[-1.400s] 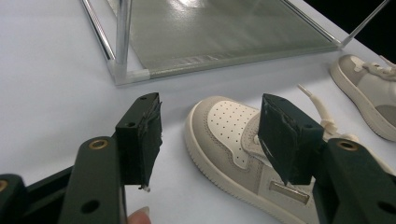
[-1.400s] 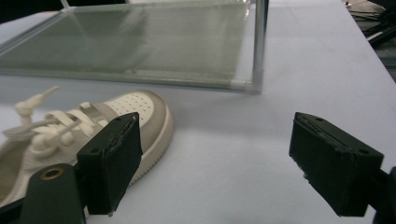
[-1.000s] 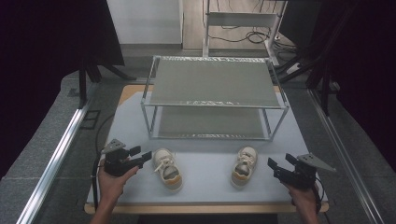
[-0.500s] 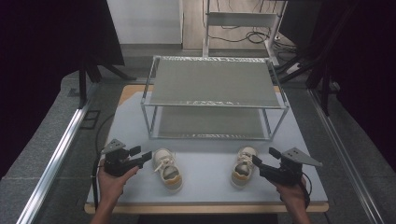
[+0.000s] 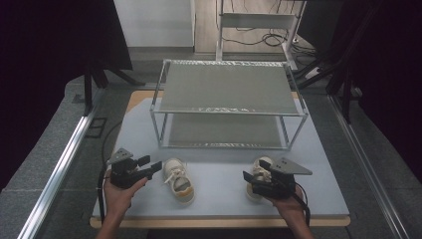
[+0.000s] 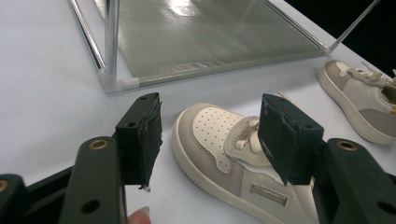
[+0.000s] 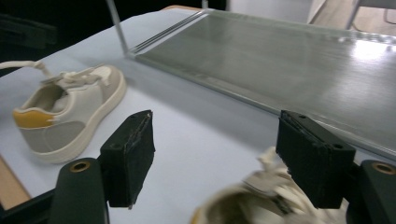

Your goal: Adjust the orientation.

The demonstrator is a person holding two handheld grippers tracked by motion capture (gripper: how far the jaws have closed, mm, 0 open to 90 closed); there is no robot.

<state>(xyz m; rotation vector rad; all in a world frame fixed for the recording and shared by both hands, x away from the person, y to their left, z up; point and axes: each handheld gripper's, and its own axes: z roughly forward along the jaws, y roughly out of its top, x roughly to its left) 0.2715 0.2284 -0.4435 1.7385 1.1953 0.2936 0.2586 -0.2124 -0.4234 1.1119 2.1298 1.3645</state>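
Two small cream-and-beige lace-up sneakers with mustard heel tabs lie on the pale grey desk, one per hand; both sit in front of one two-tier metal-frame rack with grey shelves (image 5: 229, 99), likely their destination.

Left gripper (image 5: 149, 167): fingers released, spread wide, nothing between the pads. The left sneaker (image 5: 178, 180) lies just ahead of the fingertips, toe toward the rack, apart from them. In the left gripper view the shoe (image 6: 233, 154) sits beyond and between the two fingers (image 6: 140, 137), so the hand looks lined up for a side grasp on the upper.

Right gripper (image 5: 251, 180): fingers have just been closing slightly but stand wide, not pressing on anything. The right sneaker (image 5: 260, 172) is directly under and behind the fingertips; in the right gripper view its laces and collar (image 7: 261, 196) rise between the fingers (image 7: 128, 156), no pad contact visible. Judgement: approach for pickup, grasp not yet made.

Count: sneakers 2, rack 1, grippers 2.
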